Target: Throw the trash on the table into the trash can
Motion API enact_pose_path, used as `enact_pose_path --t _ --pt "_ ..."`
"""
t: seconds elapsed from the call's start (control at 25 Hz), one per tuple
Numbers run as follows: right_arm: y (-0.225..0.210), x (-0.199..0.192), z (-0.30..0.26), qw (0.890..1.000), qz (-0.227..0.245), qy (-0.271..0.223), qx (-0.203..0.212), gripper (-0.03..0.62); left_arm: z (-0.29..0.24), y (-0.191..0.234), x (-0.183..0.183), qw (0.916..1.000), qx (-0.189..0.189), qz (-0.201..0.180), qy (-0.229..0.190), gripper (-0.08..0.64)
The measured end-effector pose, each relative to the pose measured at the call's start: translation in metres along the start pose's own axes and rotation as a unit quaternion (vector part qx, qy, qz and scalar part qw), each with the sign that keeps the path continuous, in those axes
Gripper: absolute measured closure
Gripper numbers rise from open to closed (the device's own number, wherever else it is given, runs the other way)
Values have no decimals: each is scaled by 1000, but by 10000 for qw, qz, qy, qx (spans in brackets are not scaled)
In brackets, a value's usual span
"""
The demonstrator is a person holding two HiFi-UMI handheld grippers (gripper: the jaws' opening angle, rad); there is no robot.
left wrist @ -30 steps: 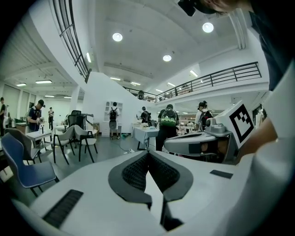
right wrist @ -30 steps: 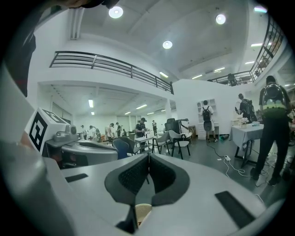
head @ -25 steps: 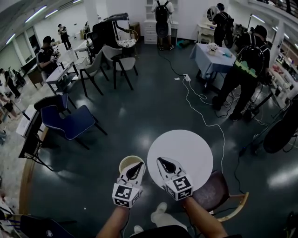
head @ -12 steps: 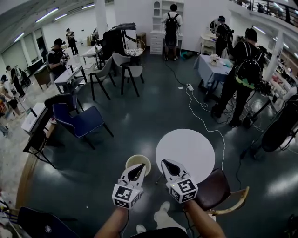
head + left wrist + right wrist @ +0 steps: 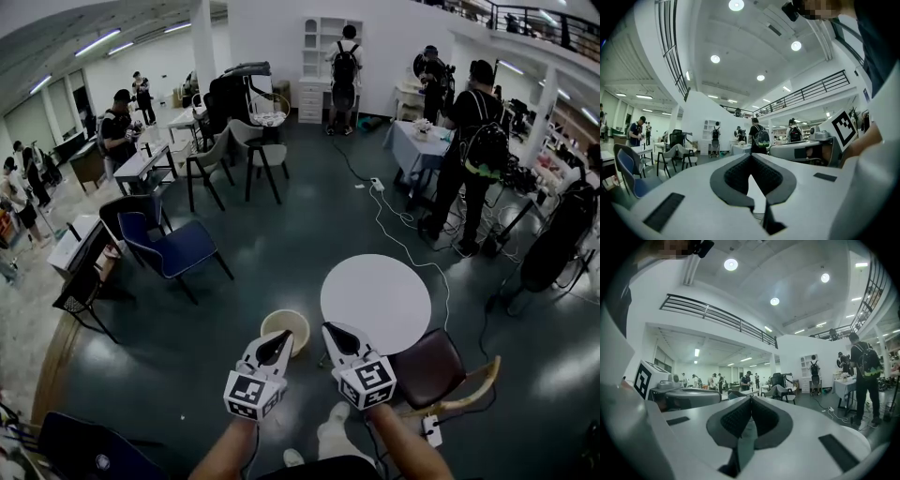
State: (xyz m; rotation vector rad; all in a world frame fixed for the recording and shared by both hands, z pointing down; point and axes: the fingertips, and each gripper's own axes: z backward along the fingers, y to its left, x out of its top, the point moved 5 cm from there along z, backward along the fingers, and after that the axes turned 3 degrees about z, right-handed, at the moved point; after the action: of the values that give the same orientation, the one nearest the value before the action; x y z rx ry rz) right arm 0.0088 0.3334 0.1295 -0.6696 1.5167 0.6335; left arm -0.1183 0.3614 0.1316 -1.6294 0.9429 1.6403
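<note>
Trash can (image 5: 285, 328), cream round open-top, on dark floor (image 5: 281, 234) just beside round white table (image 5: 376, 302), at its 9 o'clock. Left gripper (image 5: 275, 345), right gripper (image 5: 335, 336) near can's 6 o'clock, jaws closed, empty. Brown chair (image 5: 427, 367) crowds table's 5 o'clock.

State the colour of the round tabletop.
Plain white; the round tabletop shows best in the head view.

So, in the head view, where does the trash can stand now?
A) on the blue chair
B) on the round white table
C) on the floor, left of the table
C: the trash can stands on the dark floor, just left of the round white table.
</note>
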Motion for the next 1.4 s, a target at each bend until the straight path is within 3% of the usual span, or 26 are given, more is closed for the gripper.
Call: enact_pose_path --t 0.56,1.0,1.4 --pt "81 9 49 9998 184 -62 -107 573 82 -27 9 9996 -187 0 -234 545" --pt "92 27 77 9993 261 -170 -192 573 97 -51 25 9989 -333 -84 -331 545" --pt "74 38 97 9993 234 -210 -211 573 84 -69 40 9988 -269 -108 -404 545"
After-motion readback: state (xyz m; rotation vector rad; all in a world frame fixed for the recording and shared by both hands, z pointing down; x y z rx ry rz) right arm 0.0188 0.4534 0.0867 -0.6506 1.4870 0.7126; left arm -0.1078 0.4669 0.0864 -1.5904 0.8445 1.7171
